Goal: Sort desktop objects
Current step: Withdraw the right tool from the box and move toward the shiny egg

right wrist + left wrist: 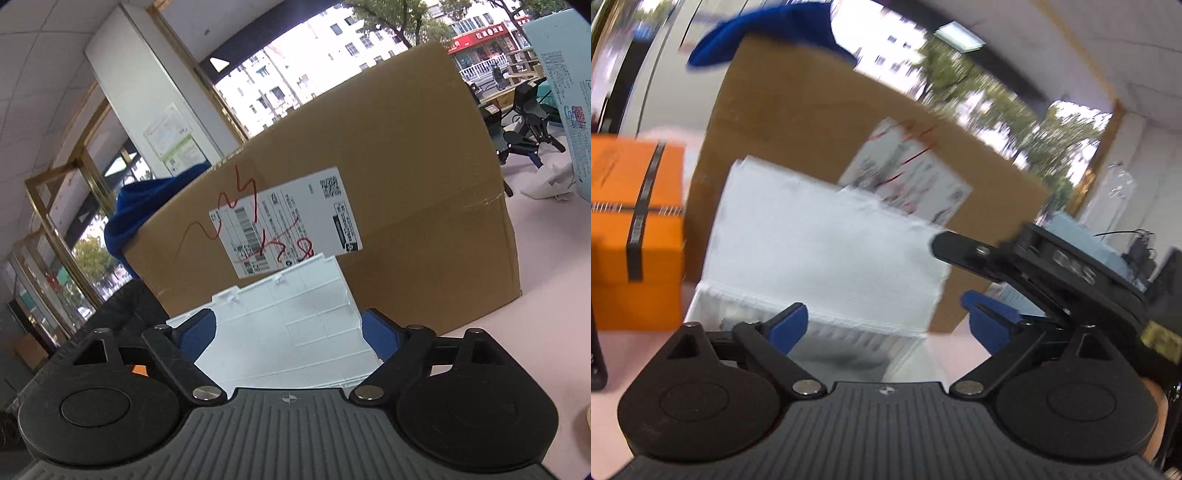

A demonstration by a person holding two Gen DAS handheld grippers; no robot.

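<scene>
The left hand-held gripper (886, 325) has its blue fingers (788, 326) spread wide before a white plastic box (827, 243). Behind it stands a cardboard box (798, 122), with an orange box (631, 229) to the left on the pink desk (951, 354).

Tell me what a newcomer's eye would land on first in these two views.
The big cardboard box fills the middle of both views, its white shipping label scrawled over in red pen. A white plastic box stands in front of it, between the open fingers of the left gripper. An orange box sits to the left.
</scene>
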